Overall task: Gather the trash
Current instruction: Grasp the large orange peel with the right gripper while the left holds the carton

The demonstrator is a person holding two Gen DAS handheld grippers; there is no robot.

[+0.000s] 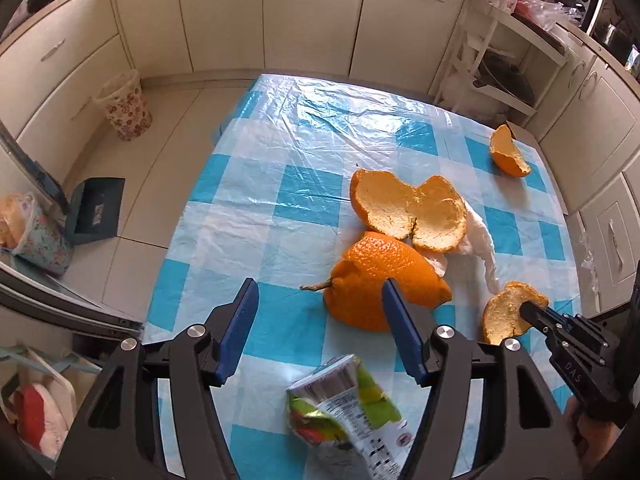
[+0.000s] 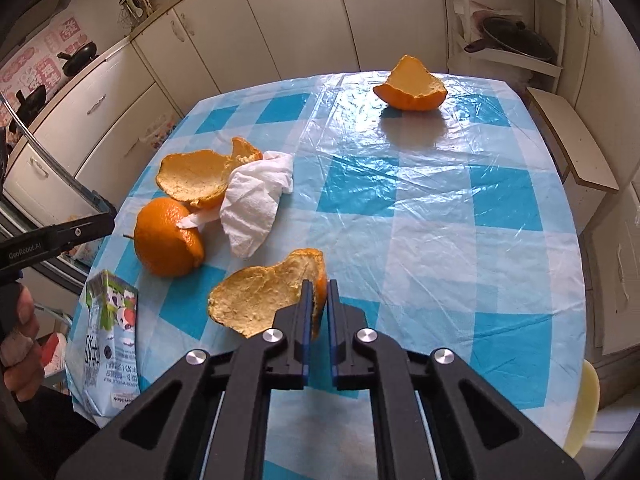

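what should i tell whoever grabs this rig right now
Right gripper: shut on the near orange peel, still on the table.
Left gripper: open, empty, above the domed peel with a stem.
Milk carton lies by the near edge; tissue and wide peel mid-table; one peel at the far end.
Nothing visibly binned; all remain.

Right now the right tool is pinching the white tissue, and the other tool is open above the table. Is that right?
Not quite. The right tool is pinching a piece of orange peel, not the white tissue, which lies loose farther back; the right wrist view shows it. The left tool is indeed open above the table.
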